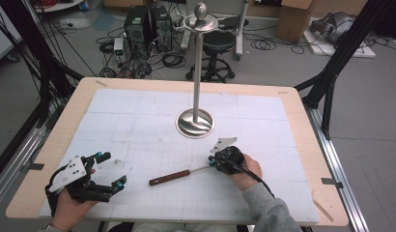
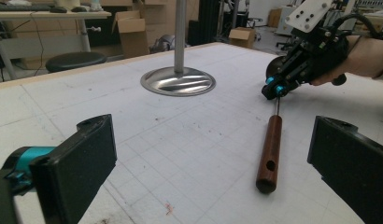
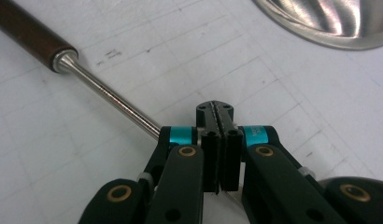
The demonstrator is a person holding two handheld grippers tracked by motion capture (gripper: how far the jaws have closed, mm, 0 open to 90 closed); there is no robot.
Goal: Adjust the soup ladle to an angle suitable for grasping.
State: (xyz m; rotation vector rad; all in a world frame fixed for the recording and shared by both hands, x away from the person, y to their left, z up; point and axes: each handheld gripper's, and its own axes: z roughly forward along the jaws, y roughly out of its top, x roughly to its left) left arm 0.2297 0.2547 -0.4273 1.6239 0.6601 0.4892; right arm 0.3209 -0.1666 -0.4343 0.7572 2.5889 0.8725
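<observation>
Tool (image 1: 179, 176) with a brown wooden handle and a thin metal shaft lies on the table (image 1: 114, 111), just in front of the stand's (image 1: 195, 123) round base. Its long axis runs across the table: handle end toward the left gripper (image 1: 110, 170), shaft end at the right gripper (image 1: 214, 161). The right gripper's jaws are pressed together on the shaft's far end, as the right gripper view shows, the shaft running out to one side of the closed jaws. The left gripper stands wide, nothing between its jaws, near the table's front left corner and apart from the handle. In the left gripper view the handle's butt points back toward it, so the free handle end is its nearest hold.
</observation>
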